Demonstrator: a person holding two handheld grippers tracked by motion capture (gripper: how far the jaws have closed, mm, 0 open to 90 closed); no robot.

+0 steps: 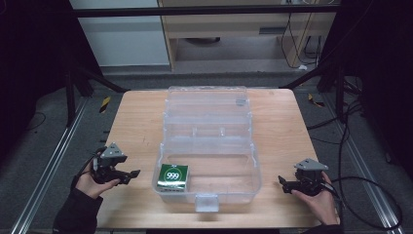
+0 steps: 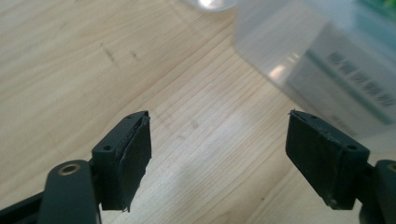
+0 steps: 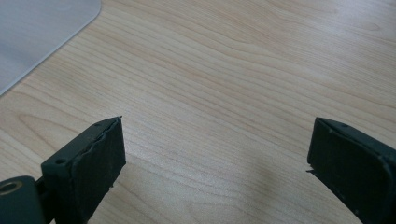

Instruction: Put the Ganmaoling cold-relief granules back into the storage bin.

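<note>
A clear plastic box (image 1: 209, 146) stands open in the middle of the wooden table (image 1: 136, 126), its lid laid back. Inside its front left corner lies a green carton (image 1: 174, 176) marked 999. My left gripper (image 1: 132, 174) rests low at the table's left, just outside the box's left wall (image 2: 322, 70), jaws apart with only bare wood between them (image 2: 218, 154). My right gripper (image 1: 281, 182) sits at the table's right, pointing toward the box, jaws wide over bare wood (image 3: 217, 168); a corner of the box (image 3: 37, 32) shows at top left.
A latch tab (image 1: 206, 202) sticks out from the box's front wall near the table's front edge. Cables trail over the floor to the right of the table. A metal frame stands behind it.
</note>
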